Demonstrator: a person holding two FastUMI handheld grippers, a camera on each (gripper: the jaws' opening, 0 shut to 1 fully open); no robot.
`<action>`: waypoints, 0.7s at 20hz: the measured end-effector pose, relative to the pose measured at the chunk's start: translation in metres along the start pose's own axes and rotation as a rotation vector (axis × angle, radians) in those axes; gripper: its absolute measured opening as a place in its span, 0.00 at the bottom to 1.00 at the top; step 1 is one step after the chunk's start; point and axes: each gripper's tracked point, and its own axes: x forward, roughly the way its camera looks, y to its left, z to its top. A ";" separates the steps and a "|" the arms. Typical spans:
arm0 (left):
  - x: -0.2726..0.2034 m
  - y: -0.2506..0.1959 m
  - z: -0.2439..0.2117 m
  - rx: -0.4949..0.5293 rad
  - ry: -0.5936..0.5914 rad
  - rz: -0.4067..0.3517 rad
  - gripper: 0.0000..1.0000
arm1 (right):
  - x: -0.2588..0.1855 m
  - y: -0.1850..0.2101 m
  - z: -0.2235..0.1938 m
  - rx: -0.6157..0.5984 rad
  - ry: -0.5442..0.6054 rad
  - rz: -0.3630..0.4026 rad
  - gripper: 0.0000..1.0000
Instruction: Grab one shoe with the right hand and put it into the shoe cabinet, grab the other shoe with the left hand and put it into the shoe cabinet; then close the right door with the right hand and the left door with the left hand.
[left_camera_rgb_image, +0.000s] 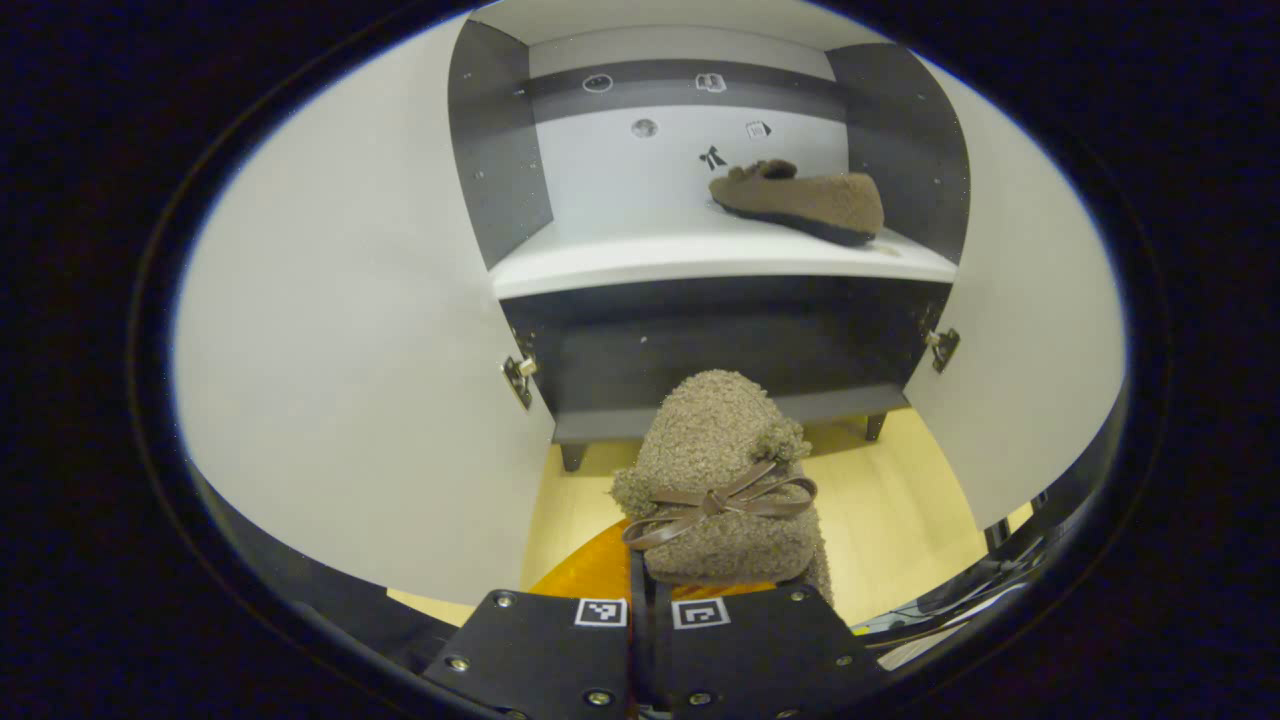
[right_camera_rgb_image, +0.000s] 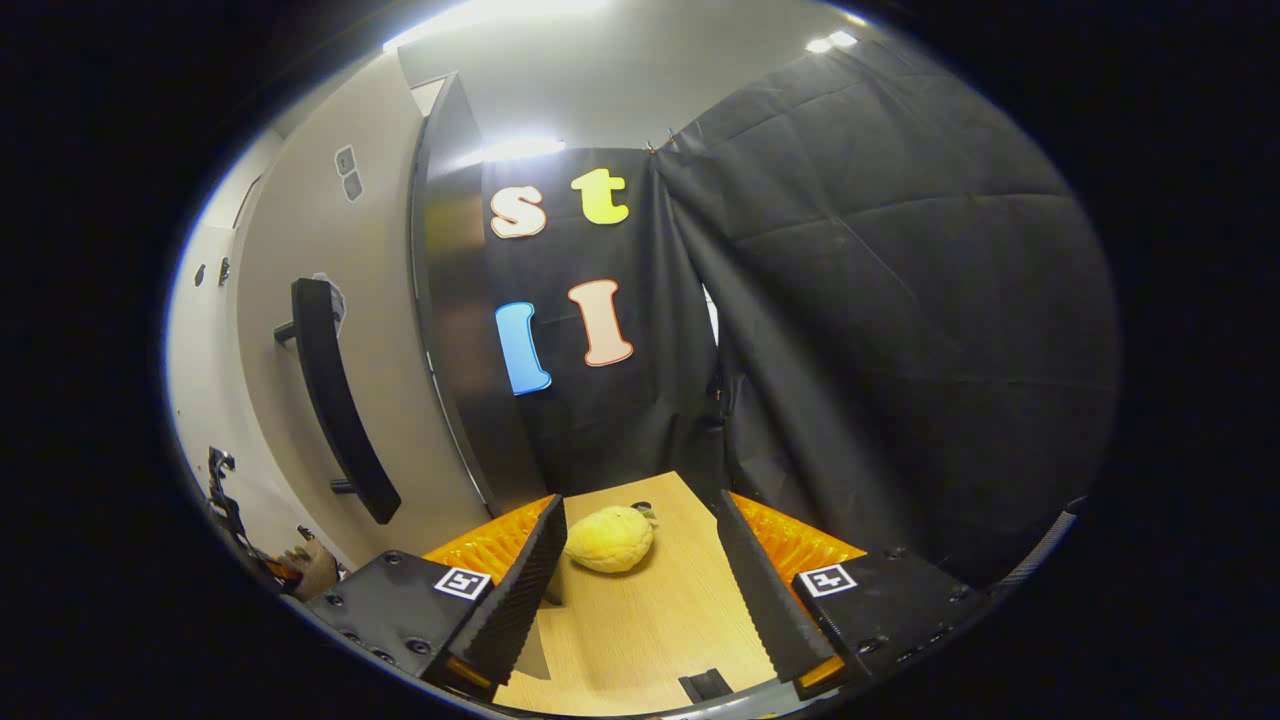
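Note:
In the left gripper view a fuzzy brown shoe with a ribbon bow (left_camera_rgb_image: 722, 480) sticks up between the fingers of my left gripper (left_camera_rgb_image: 650, 590), which is shut on it. It hangs in front of the open shoe cabinet (left_camera_rgb_image: 720, 265). The matching shoe (left_camera_rgb_image: 800, 200) lies on the cabinet's white upper shelf, at the right. Both white doors, left door (left_camera_rgb_image: 350, 330) and right door (left_camera_rgb_image: 1030, 330), stand wide open. In the right gripper view my right gripper (right_camera_rgb_image: 640, 590) is open with nothing between its fingers, beside a door with a black handle (right_camera_rgb_image: 335, 400).
A yellow round object (right_camera_rgb_image: 610, 538) lies on the wooden floor (right_camera_rgb_image: 650, 620) ahead of the right gripper. The black cloth wall (right_camera_rgb_image: 900, 350) closes off that side. The cabinet's lower compartment (left_camera_rgb_image: 720, 350) is dark and stands on short legs over the floor.

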 end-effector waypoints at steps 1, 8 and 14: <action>0.002 0.000 0.005 -0.009 -0.017 0.002 0.02 | 0.001 0.000 -0.001 0.007 0.005 0.004 0.92; 0.006 0.006 0.044 -0.018 -0.160 0.020 0.01 | 0.003 -0.008 -0.008 0.028 0.023 -0.002 0.92; 0.039 0.006 0.109 -0.029 -0.253 0.016 0.02 | 0.000 -0.030 -0.005 0.036 0.018 -0.049 0.92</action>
